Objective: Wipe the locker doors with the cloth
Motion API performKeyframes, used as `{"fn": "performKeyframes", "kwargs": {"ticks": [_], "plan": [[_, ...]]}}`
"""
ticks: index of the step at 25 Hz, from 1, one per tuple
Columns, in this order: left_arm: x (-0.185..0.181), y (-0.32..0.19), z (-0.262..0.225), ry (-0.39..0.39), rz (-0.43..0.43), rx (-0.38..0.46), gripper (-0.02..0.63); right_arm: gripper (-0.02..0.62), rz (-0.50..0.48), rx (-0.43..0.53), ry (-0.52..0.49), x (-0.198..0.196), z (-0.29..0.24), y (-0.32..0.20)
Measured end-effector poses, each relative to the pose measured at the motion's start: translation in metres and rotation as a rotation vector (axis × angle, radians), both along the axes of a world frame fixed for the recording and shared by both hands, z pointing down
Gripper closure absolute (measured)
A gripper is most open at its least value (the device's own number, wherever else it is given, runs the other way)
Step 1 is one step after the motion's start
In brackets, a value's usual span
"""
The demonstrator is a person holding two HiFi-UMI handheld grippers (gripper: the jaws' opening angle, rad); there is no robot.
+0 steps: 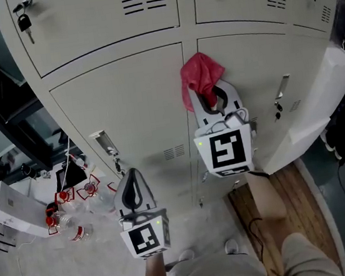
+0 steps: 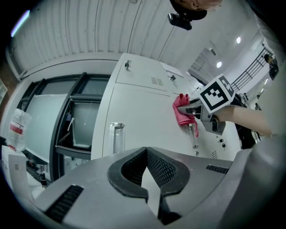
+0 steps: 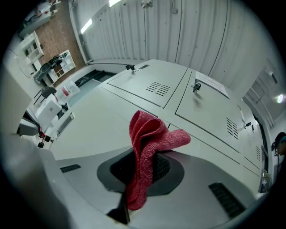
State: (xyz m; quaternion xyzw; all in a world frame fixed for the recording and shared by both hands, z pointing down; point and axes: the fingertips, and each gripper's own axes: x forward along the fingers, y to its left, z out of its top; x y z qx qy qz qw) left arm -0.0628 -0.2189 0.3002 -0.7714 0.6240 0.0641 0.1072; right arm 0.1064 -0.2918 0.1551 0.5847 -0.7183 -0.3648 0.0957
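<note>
A red cloth (image 1: 200, 76) (image 3: 144, 134) hangs bunched from my right gripper (image 1: 208, 95) (image 3: 148, 154), which is shut on it. The cloth is at the top of the lower cream locker doors (image 1: 132, 111), near the seam between two of them. In the left gripper view the cloth (image 2: 182, 114) looks pressed against the door face, with the right gripper (image 2: 196, 105) behind it. My left gripper (image 1: 131, 174) (image 2: 145, 151) is lower and to the left, in front of the lower left door. Its pads meet at the tip and hold nothing.
A latch handle (image 1: 104, 143) sits on the lower left door, and keys (image 1: 24, 23) hang from the upper one. A locker door (image 1: 321, 108) stands swung open at right. Bottles and boxes (image 1: 68, 218) lie on the floor at left. Dark shelving (image 1: 3, 93) stands beside the lockers.
</note>
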Motion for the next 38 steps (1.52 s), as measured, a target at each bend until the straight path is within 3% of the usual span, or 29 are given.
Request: {"fn": "performKeyframes", "kwargs": {"ticks": [8, 12, 19, 28, 32, 38], "plan": [[-0.011, 0.007, -0.001, -0.016, -0.037, 0.003, 0.591, 0.568, -0.004, 0.006, -0.009, 0.002, -0.002, 0.002], [-0.019, 0.014, -0.001, -0.001, -0.057, 0.008, 0.591, 0.568, -0.054, 0.041, 0.003, -0.013, -0.009, 0.023], [-0.062, 0.03, 0.004, -0.002, -0.147, 0.0, 0.591, 0.568, -0.239, 0.022, -0.011, -0.088, 0.002, 0.064], [-0.122, 0.055, 0.017, -0.001, -0.261, -0.042, 0.59, 0.568, -0.416, -0.062, -0.039, -0.184, 0.044, 0.064], [-0.151, 0.063, 0.024, -0.012, -0.307, -0.063, 0.589, 0.568, -0.446, -0.088, -0.032, -0.221, 0.059, 0.058], [-0.178, 0.067, 0.023, -0.021, -0.347, -0.06, 0.591, 0.568, -0.411, -0.095, 0.025, -0.252, 0.081, 0.043]]}}
